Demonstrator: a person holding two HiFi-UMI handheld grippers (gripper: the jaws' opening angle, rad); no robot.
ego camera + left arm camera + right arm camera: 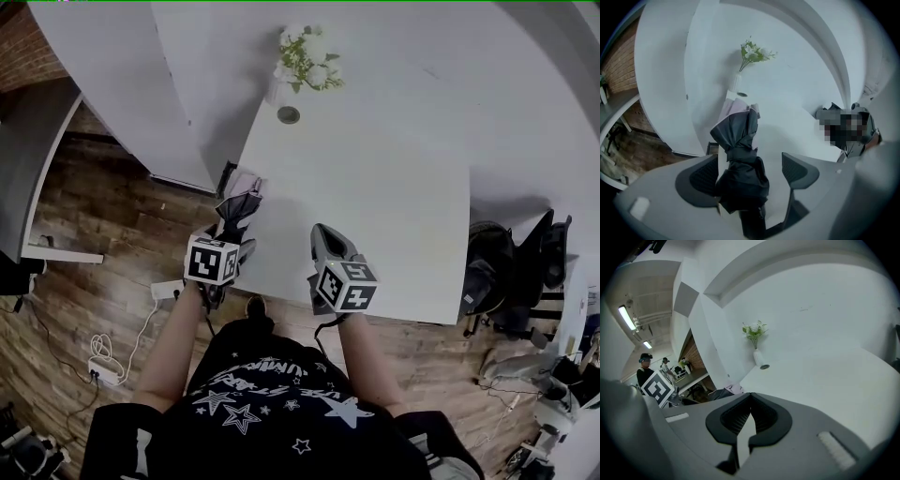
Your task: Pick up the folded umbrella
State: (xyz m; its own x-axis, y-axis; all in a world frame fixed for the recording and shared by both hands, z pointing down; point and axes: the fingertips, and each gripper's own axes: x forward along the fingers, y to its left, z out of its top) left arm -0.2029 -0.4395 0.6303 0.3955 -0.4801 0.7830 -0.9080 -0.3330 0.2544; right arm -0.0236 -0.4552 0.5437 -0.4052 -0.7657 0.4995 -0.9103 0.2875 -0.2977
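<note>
Black folded umbrella point(739, 161), lower centre of left gripper view, at white table point(375, 197) left edge. Left gripper point(752, 174): jaws wide apart w/ umbrella between, not clamped. Right gripper point(749, 422): jaws together, empty. Grasp + lift outstanding.

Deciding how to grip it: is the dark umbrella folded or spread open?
Folded: the umbrella is bunched tight, with a strap cinched round its middle.
</note>
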